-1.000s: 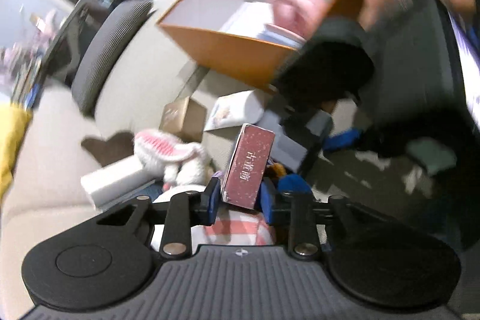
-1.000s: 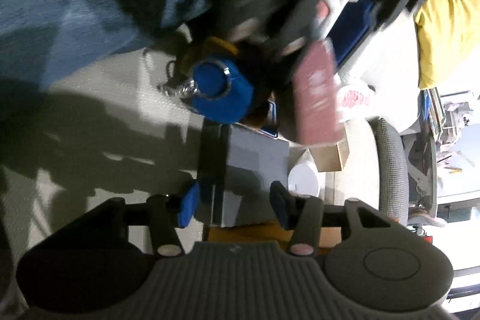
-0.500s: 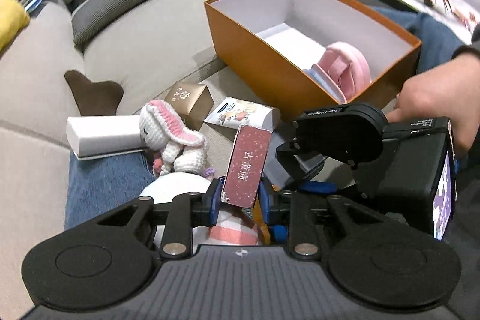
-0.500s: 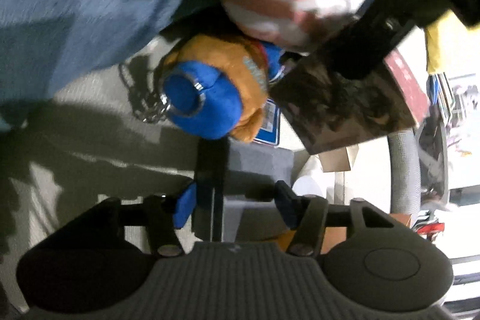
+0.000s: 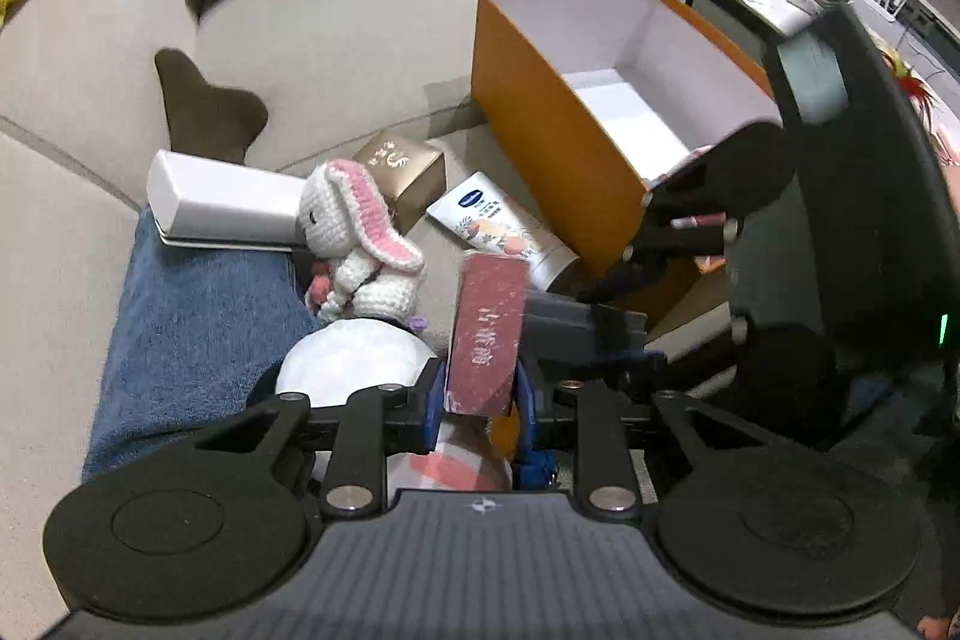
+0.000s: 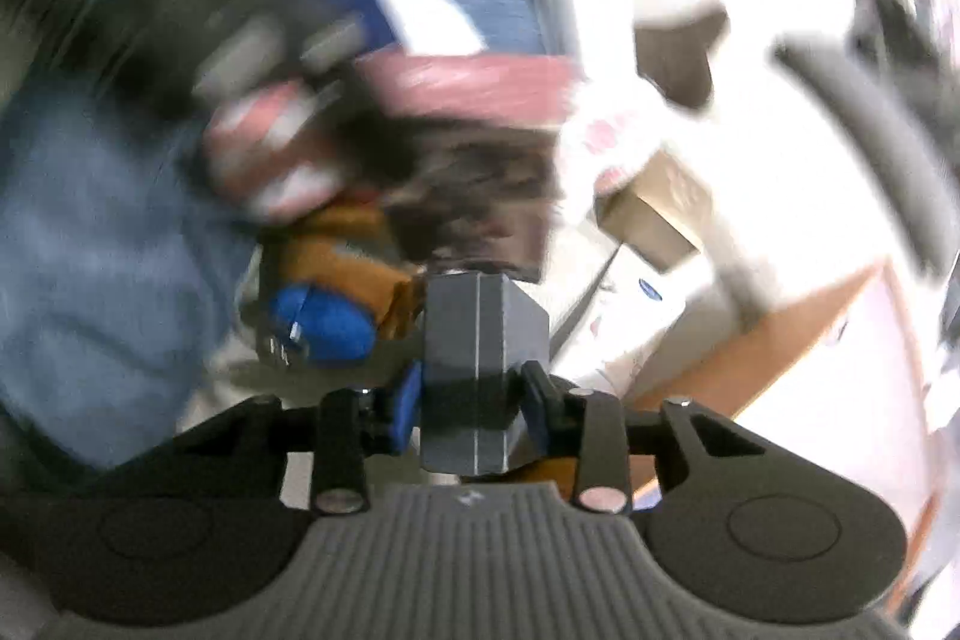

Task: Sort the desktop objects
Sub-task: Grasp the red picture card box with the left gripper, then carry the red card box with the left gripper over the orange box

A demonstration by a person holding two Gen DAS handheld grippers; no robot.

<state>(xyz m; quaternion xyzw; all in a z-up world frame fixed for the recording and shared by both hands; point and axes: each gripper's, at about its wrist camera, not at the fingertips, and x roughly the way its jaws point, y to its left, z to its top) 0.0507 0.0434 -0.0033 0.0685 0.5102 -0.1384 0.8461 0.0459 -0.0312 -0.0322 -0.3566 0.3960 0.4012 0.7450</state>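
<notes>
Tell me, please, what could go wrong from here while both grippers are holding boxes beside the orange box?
The left gripper pinches only the bottom end of the red box, so it could tip out. The right gripper, carrying the grey box, is very near it; they might collide. The orange box sits tilted and could shift if bumped.

The left wrist view is sharp and evenly lit indoors, with fisheye bending at its edges. The right wrist view is heavily motion-blurred, its upper right blown out white.

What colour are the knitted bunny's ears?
Pink inside, white-edged; the knitted bunny shows best in the left wrist view.
</notes>
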